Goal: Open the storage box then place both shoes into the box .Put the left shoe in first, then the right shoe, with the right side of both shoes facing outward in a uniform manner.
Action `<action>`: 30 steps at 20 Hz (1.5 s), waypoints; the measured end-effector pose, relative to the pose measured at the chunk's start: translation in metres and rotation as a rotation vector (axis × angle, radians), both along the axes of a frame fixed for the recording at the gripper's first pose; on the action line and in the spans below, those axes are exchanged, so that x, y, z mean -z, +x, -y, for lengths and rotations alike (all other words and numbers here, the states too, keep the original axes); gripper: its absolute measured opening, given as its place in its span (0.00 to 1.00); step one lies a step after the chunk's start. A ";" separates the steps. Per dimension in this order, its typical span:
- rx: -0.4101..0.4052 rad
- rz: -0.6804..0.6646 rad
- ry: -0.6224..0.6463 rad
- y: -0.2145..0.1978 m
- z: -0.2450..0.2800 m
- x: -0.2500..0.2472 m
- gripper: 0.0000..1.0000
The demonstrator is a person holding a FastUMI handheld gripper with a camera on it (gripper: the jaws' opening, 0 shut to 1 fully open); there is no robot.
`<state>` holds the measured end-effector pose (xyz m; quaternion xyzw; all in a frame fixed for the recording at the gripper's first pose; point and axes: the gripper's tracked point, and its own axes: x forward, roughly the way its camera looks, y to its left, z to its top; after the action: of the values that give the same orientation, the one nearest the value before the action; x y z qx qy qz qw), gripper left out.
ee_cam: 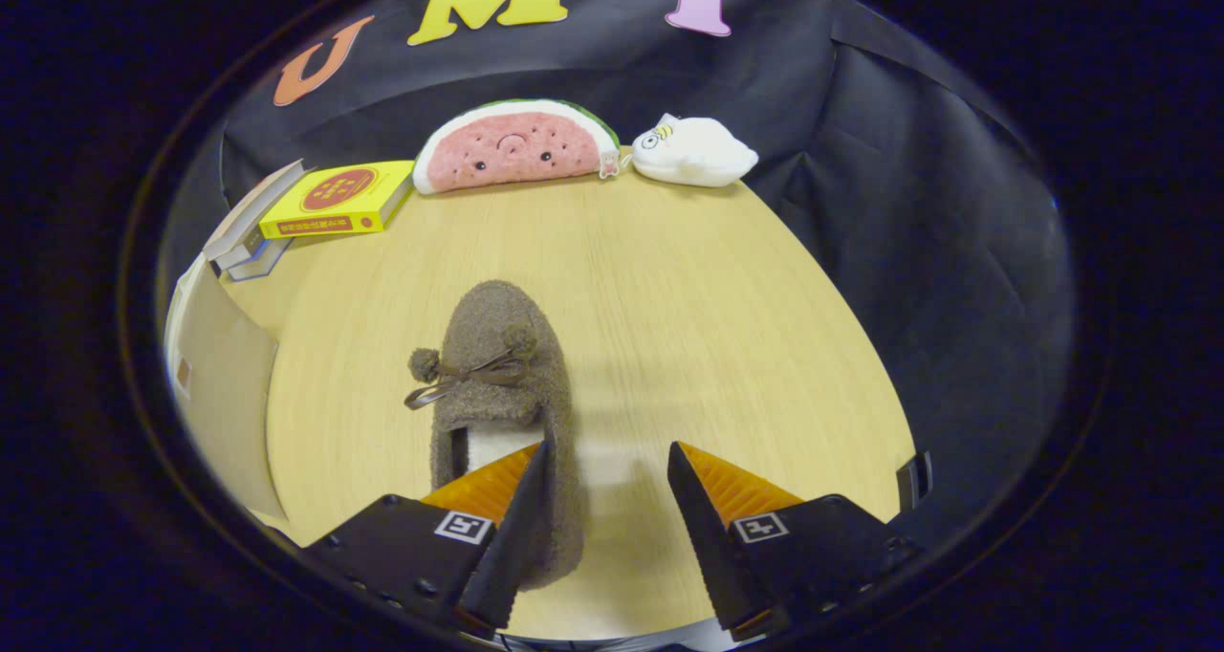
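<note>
While spread apart, fingers astride brown shoe's right wall, seemingly untouched.

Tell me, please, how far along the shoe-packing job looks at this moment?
Done: I cannot tell; the pale panel beside the table may be the storage box, but its state is unclear. In hand: the gripper is open, one finger inside the brown fuzzy shoe at its heel opening, the other outside its wall. Left: gripping this shoe and boxing it, with the right side outward.
</note>
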<state>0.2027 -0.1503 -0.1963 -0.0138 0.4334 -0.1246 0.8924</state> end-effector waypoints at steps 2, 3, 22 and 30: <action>-0.031 0.001 0.008 0.003 -0.005 0.005 0.63; -0.049 -0.009 0.017 0.005 -0.009 0.009 0.56; -0.016 0.132 0.405 -0.030 -0.084 -0.083 0.00; -0.055 0.318 0.506 -0.036 -0.167 -0.159 0.00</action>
<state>0.1666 0.0162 -0.0370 0.2170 0.3048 0.0109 0.9273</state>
